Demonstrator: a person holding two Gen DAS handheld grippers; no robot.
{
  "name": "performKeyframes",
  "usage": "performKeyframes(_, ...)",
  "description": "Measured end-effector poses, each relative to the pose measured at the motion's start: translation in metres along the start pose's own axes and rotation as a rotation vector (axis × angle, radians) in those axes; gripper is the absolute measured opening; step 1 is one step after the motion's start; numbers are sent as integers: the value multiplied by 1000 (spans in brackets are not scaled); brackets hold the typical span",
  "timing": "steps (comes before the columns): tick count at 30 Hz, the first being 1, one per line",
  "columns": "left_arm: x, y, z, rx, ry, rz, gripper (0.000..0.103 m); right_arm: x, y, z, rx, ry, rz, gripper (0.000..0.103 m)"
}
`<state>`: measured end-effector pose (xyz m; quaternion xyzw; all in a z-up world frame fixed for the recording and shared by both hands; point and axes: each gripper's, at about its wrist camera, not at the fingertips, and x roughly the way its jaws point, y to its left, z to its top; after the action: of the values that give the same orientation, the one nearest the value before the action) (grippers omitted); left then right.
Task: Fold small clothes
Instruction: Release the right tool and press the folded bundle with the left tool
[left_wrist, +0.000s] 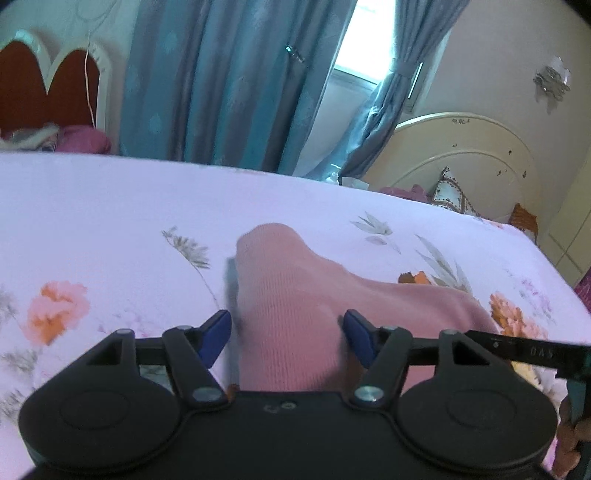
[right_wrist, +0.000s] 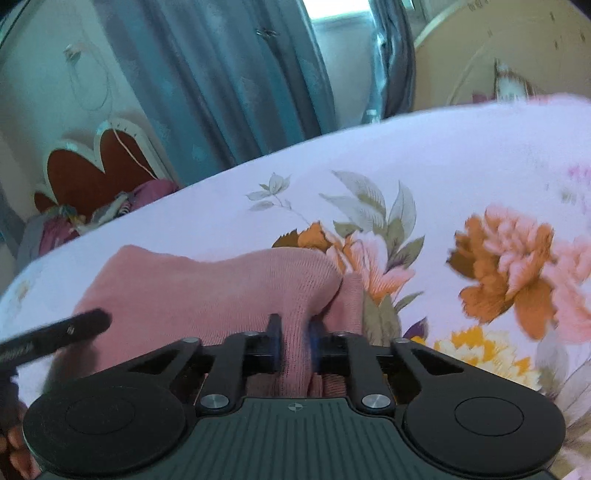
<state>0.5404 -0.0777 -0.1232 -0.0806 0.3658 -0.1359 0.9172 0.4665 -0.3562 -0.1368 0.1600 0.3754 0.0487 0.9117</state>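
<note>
A pink knitted garment lies on a bed whose sheet is pale lilac with orange and pink flowers and grey-green leaves. In the left wrist view the garment runs from the near edge away toward the middle of the bed, ending in a rounded, raised tip, with more of it spreading off to the right.

The left hand-held gripper has its blue-tipped fingers spread wide apart, one on each side of the pink cloth. The cloth passes between them, and neither fingertip presses it. At the right edge of this view the dark bar of the other gripper reaches in over the garment.

The right hand-held gripper has its fingers drawn close together, clamped on a ridge of the pink garment that stands up between them. From that pinch the cloth spreads left and far across the sheet, and a small fold of it bunches just right of the fingertips, beside a printed flower.

Beyond the far side of the bed hang blue curtains with a bright window between them. A red and white headboard stands at the far left, and a cream rounded headboard with a patterned cushion stands at the far right.
</note>
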Motion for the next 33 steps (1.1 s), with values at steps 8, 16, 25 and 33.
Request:
performKeyframes(8, 17, -7, -13, 9, 33, 34, 70, 9, -11, -1, -46, 14, -103, 8)
performKeyframes(16, -21, -10, -10, 64, -2, 16, 69, -51, -8, -9, 20, -27, -3, 61)
performKeyframes(25, -78, 3, -47, 108, -5, 26, 69, -94, 3, -63, 32, 49, 25, 43)
performKeyframes(33, -92, -4, -68, 111, 7, 30, 69, -101, 18, -87, -24, 68, 19, 23)
